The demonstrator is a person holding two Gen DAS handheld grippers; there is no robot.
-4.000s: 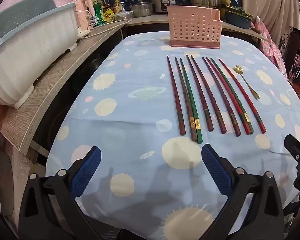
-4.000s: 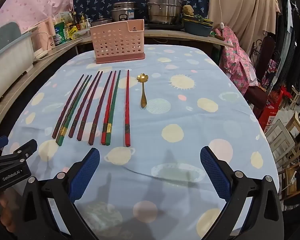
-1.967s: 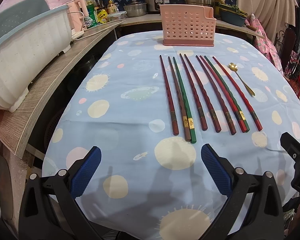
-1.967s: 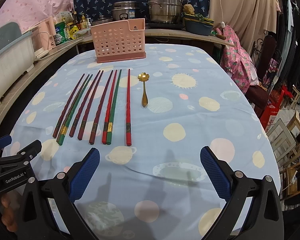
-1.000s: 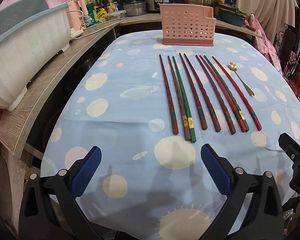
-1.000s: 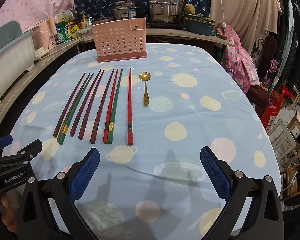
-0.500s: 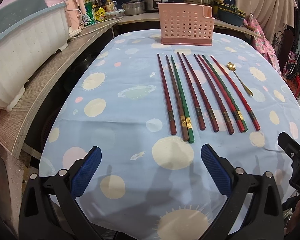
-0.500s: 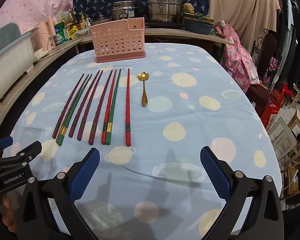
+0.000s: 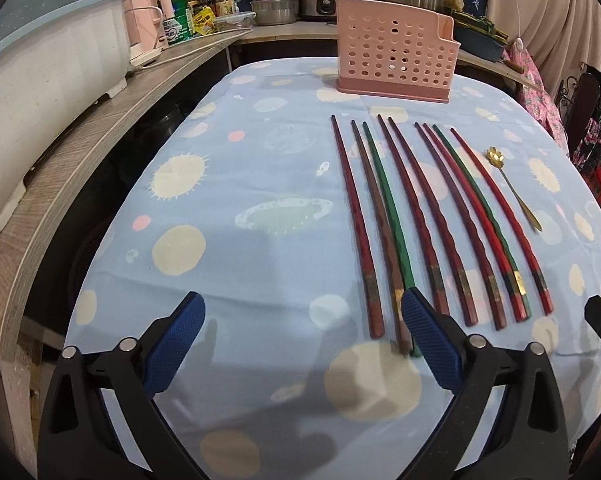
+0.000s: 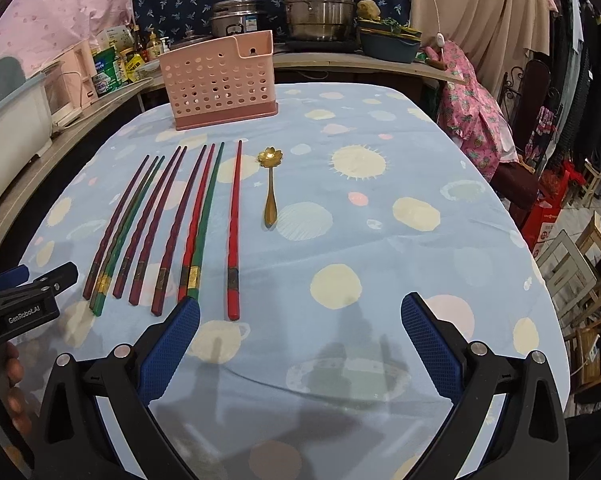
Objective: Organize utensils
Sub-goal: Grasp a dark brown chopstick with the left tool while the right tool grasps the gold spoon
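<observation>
Nine chopsticks (image 9: 428, 216) lined up in front of the pink holder (image 9: 394, 62), gold spoon (image 10: 270, 184) beside them; left gripper (image 9: 302, 344) and right gripper (image 10: 300, 340) both spread wide, holding nothing.

I see even, bright indoor light; soft shadows fall on the near tablecloth (image 9: 260, 184), and fisheye edges bend darkly.

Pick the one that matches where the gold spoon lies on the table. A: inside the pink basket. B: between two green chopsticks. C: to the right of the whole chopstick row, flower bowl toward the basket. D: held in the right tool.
C: the gold spoon lies flat just right of the rightmost red chopstick, its flower-shaped bowl pointing toward the pink basket.
</observation>
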